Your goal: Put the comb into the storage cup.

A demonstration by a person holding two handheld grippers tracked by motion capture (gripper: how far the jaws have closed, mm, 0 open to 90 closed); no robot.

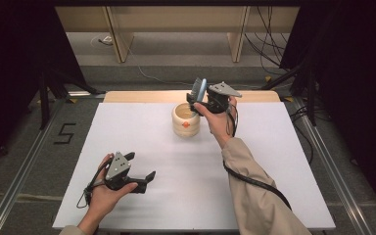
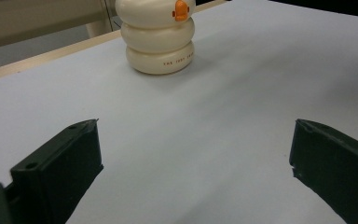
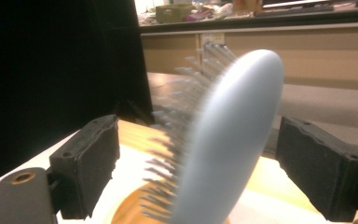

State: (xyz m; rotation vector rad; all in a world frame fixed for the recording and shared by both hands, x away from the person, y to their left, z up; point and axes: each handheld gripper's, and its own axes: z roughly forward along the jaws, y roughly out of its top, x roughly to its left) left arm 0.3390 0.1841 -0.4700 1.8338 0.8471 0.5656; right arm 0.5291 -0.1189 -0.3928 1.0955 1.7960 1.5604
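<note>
A cream ribbed cup (image 1: 186, 120) with a small orange mark (image 2: 181, 10) stands at the far middle of the white table (image 1: 176, 171). A pale blue hairbrush (image 1: 199, 89) rises upright from it, bristles to the left. My right gripper (image 1: 196, 98) hovers just above the cup's rim. In the right gripper view the blurred brush head (image 3: 233, 135) stands between the two wide-apart pads (image 3: 88, 163) and touches neither; the cup's brown inside (image 3: 130, 214) lies below. My left gripper (image 1: 141, 165) is open low over the near left of the table, pointing at the cup (image 2: 158, 42).
A wooden strip (image 1: 142, 96) runs along the table's far edge. Black curtains hang at both sides, and cables (image 1: 269, 54) trail on the floor behind. A "5" (image 1: 64, 133) is marked on the floor to the left.
</note>
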